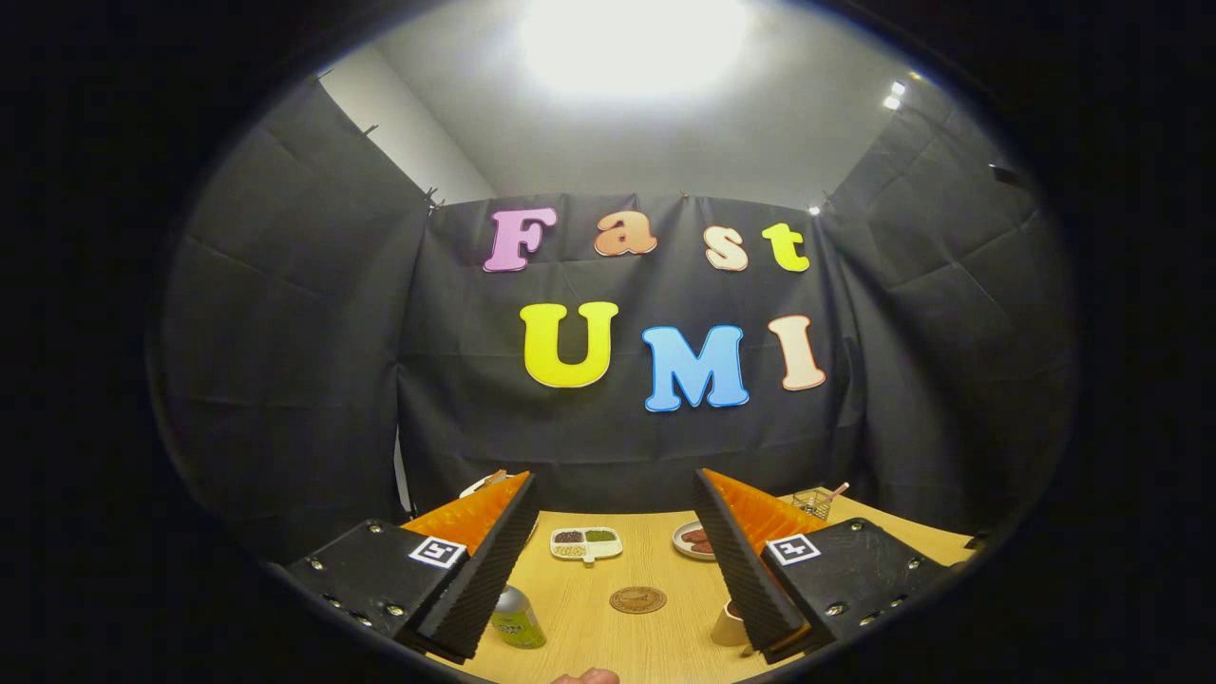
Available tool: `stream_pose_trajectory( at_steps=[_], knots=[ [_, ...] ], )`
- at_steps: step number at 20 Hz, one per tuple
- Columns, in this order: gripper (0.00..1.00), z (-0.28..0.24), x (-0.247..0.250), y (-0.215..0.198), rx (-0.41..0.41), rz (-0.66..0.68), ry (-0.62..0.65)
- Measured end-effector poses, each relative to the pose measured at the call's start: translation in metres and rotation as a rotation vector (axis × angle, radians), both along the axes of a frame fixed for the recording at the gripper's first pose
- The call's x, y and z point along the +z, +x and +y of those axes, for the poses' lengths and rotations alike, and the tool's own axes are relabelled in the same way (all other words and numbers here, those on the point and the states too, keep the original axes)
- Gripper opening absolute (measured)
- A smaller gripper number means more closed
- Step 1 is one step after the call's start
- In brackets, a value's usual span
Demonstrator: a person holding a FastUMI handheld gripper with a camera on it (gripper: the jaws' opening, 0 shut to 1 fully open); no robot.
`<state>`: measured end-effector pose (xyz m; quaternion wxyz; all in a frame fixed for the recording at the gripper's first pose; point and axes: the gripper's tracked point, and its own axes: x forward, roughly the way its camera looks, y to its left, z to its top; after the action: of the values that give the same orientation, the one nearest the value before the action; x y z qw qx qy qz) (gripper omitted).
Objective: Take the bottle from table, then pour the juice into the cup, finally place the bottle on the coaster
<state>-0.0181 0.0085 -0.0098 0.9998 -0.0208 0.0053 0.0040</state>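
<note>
Gripper view shows the fingers [608, 570] wide apart, holding nothing. Left of the round brown coaster [637, 599] stands the small green bottle [516, 618], not taken yet. Pouring into the pale cup [730, 627] is still to do.

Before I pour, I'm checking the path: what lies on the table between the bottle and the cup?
In the claw's view, only the coaster lies between bottle and cup.

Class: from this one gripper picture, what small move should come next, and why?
Probably swing the gripper down toward the bottle. Its fingers stand open and empty above the table, the bottle stands beside the left finger, not between them.
</note>
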Motion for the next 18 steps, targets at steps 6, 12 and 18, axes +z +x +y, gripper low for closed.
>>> stream_pose_trajectory(
  at_steps=[6,12,18],
  knots=[
    [0.99,0.004,-0.001,0.000,0.007,-0.003,-0.012],
    [0.99,0.009,-0.010,-0.001,0.015,0.009,-0.009],
    [0.99,0.029,-0.041,-0.002,0.050,0.042,-0.011]
  ],
)
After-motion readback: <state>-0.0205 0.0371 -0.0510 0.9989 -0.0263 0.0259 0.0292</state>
